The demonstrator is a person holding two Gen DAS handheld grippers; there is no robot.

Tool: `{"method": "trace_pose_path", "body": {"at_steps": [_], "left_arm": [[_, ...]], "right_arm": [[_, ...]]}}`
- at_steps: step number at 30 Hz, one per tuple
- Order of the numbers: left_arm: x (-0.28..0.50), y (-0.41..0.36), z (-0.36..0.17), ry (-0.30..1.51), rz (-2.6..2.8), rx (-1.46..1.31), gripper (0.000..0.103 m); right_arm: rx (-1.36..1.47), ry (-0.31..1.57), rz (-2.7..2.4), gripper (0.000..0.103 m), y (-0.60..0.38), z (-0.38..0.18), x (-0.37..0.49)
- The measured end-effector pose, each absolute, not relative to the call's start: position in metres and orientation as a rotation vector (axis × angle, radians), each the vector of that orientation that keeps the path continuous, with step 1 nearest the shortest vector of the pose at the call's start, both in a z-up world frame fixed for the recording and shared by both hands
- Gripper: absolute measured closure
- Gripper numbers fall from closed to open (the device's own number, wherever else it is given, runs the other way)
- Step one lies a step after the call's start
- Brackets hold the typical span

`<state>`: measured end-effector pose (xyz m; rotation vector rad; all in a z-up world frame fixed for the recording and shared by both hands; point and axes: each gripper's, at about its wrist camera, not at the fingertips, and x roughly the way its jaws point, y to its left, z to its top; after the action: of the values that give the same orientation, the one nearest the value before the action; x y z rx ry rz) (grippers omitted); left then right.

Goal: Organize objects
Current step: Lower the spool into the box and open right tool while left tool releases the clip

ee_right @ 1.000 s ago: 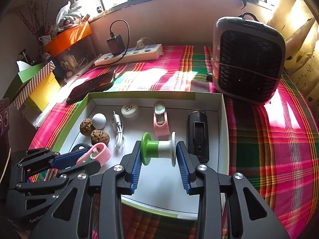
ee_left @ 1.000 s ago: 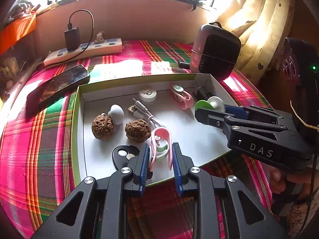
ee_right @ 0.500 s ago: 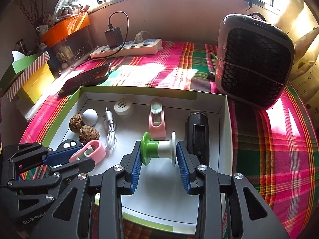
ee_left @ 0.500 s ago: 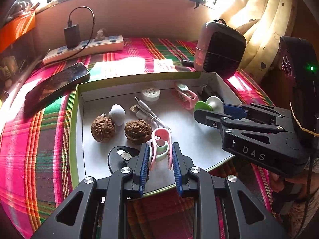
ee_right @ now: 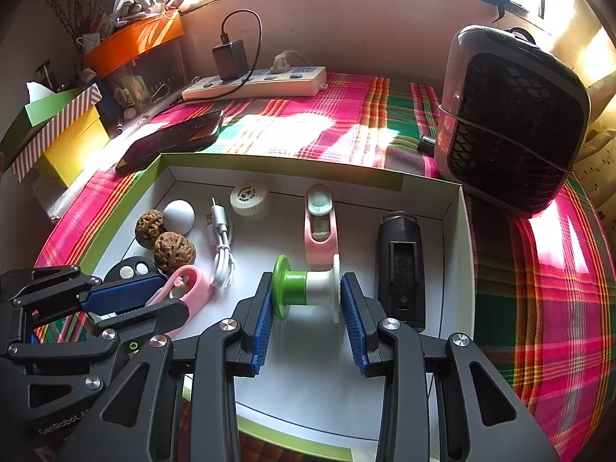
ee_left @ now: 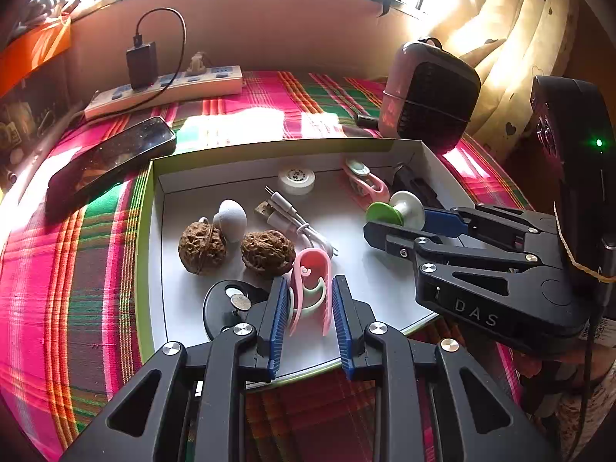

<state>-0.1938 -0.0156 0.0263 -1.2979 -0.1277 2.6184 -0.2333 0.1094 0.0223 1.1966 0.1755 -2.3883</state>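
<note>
Here, lines by part:
Left gripper (ee_left: 310, 300): narrowed, blue pads pinching a pink clip (ee_left: 310, 288) over the box's near edge.
Right gripper (ee_right: 307, 296): partly spread, pads clamping a green-and-white spool (ee_right: 308, 290) by its flanges.
Box (ee_right: 454, 231): white tray under both grippers.
Contents: two walnuts (ee_left: 235, 250) and a white cable (ee_left: 292, 219) beyond the left gripper; a black device (ee_right: 400, 269) just right of the spool; another pink clip (ee_right: 320, 219) beyond it.

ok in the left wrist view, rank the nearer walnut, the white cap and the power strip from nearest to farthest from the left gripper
From the left gripper, which is shut on the pink clip:
1. Nearer walnut, just beyond the fingertips, slightly left, inside the box.
2. White cap, by the box's back wall.
3. Power strip, outside the box, at the wall, far left.
</note>
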Motion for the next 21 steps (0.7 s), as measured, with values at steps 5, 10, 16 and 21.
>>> {"method": "trace_pose_path", "body": {"at_steps": [5,10,16,21], "left_arm": [[-0.1945,-0.0155,0.0254,-0.134,2.615,-1.304,0.081],[-0.1943,-0.0151,0.025,-0.13,2.618,-1.31,0.079],[-0.1945,-0.0169,0.0248,-0.139,2.63,-1.322,0.074],[-0.1944,-0.0174,0.025,-0.14,2.636,-1.334,0.072]], "right_arm": [[1.196,0.18,-2.39,0.067,0.11,0.0223,-0.233],[1.199,0.187,-2.395,0.067,0.1096,0.0225,-0.2328],[1.199,0.193,-2.408,0.067,0.1103,0.0231,-0.2315],[1.197,0.188,-2.422,0.063,0.1113,0.0241,-0.2301]]}}
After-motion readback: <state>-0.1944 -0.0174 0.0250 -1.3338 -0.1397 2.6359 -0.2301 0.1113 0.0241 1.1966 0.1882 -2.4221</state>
